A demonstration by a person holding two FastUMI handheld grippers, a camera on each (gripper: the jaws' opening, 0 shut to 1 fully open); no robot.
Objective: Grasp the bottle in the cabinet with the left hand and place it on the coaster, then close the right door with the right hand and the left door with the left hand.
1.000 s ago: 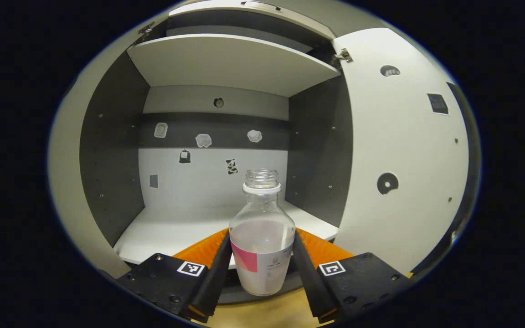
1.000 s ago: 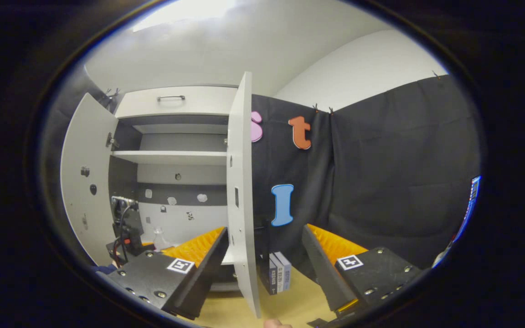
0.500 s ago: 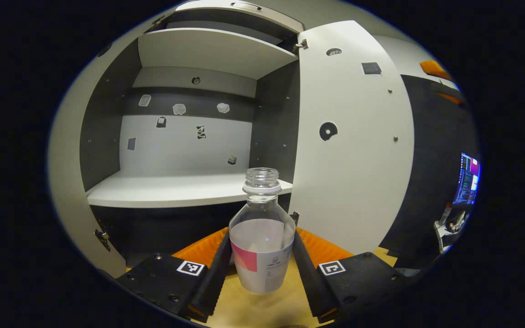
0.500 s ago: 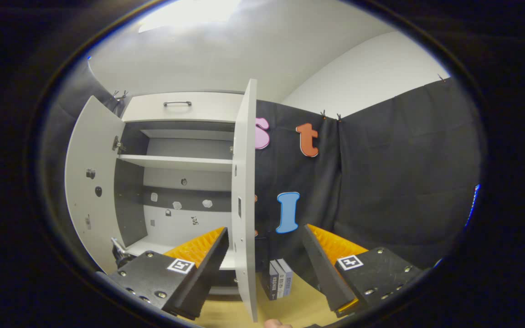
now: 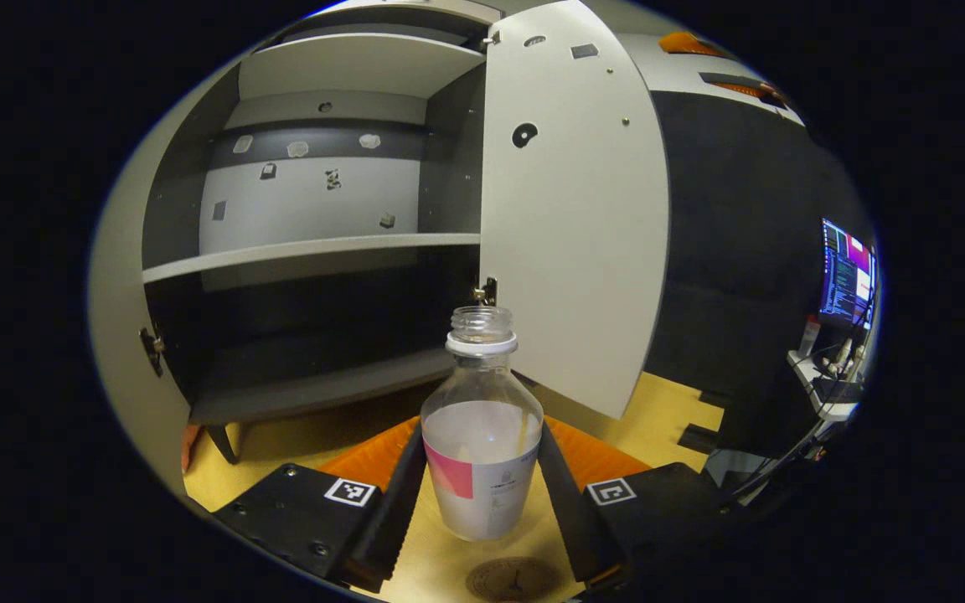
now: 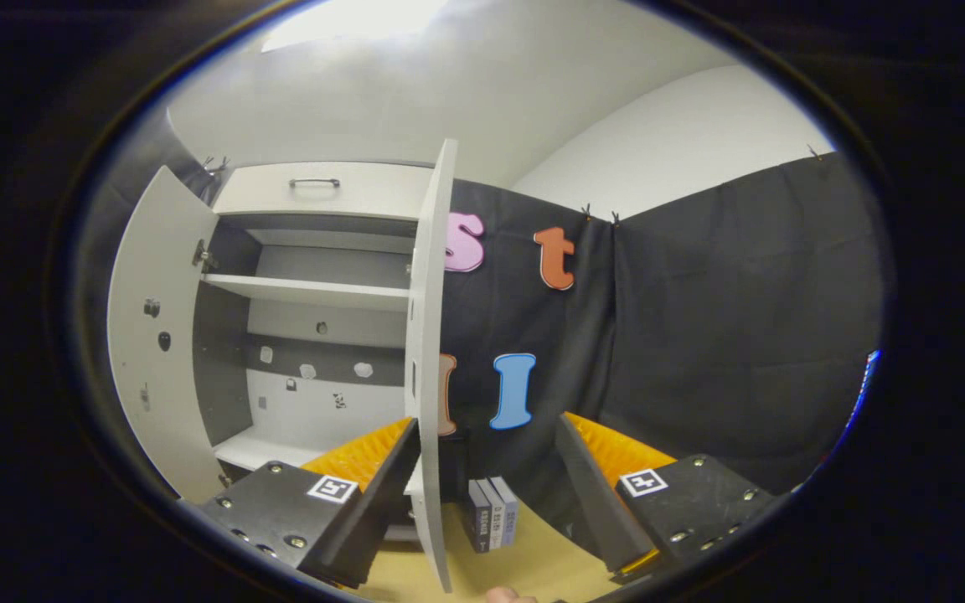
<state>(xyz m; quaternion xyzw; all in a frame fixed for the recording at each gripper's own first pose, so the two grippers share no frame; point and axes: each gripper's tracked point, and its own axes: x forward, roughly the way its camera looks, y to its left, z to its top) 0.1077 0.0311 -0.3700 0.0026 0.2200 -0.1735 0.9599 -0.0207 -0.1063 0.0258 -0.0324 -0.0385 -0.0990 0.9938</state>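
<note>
No legible text anywhere
The bottle (image 5: 482, 435) label's print is too small to make out; the spines of the books (image 6: 491, 523) on the counter (image 6: 524, 565) are likewise blurred

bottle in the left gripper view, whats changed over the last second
The left tool has carried the bottle out of the cabinet and down over the table; the coaster has come into sight just below it. The grip on the bottle is unchanged. The right tool stays open near the right door, and both doors remain open.
</note>
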